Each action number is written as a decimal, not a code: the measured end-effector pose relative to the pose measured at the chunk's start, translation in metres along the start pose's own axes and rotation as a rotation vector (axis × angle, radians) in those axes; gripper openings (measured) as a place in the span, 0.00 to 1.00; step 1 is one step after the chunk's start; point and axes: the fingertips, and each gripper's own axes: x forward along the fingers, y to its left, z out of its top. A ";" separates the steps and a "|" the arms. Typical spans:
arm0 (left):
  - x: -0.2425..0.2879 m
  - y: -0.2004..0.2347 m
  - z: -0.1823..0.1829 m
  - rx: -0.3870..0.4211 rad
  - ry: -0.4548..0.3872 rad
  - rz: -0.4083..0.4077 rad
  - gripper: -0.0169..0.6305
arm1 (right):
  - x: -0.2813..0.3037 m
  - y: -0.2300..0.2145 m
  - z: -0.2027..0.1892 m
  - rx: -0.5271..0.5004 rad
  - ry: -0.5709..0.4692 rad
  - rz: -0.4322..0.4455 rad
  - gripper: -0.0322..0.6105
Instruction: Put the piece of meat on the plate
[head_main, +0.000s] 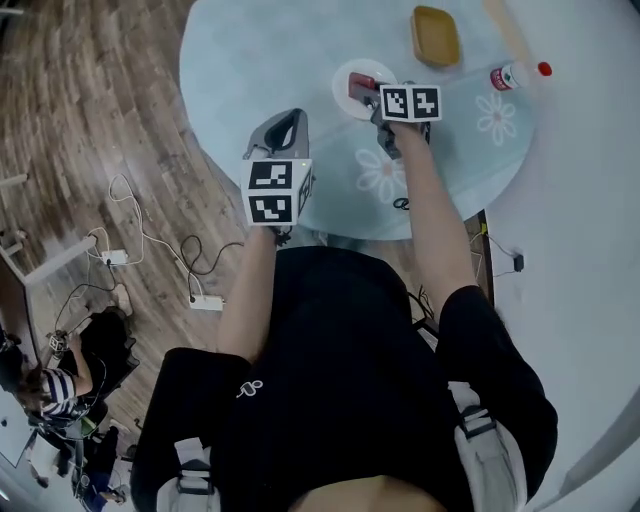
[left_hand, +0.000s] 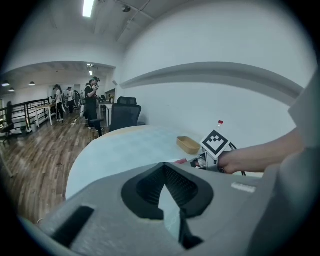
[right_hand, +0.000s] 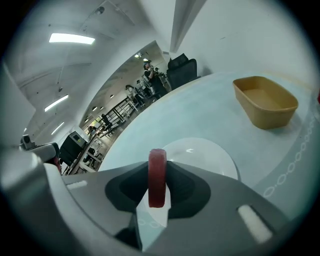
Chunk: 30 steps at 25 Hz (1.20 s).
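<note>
A red slice of meat (right_hand: 156, 175) stands on edge between the pads of my right gripper (right_hand: 156, 172), which is shut on it. Just past the jaws a small white plate (right_hand: 212, 155) lies on the pale blue table. In the head view the right gripper (head_main: 368, 92) holds the meat (head_main: 360, 86) low over the plate (head_main: 343, 101). My left gripper (head_main: 283, 130) hovers above the table's near edge, left of the plate, jaws shut and empty. The left gripper view shows its closed jaws (left_hand: 165, 187) and, further off, the right gripper's marker cube (left_hand: 216, 143).
A tan tray (head_main: 435, 35) sits behind the plate, and it also shows in the right gripper view (right_hand: 265, 105). A bottle with a red cap (head_main: 515, 75) lies at the right. The round table (head_main: 260, 60) ends close to me. Cables (head_main: 150, 250) trail on the wooden floor at the left.
</note>
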 end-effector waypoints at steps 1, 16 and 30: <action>-0.001 0.003 0.003 -0.003 -0.006 0.006 0.02 | 0.003 -0.001 0.002 0.008 0.007 0.003 0.21; -0.005 0.004 0.048 -0.004 -0.098 -0.005 0.02 | -0.027 -0.039 0.004 0.132 -0.143 -0.207 0.47; -0.043 -0.023 0.281 0.070 -0.648 -0.065 0.02 | -0.330 0.115 0.191 -0.332 -1.132 -0.067 0.06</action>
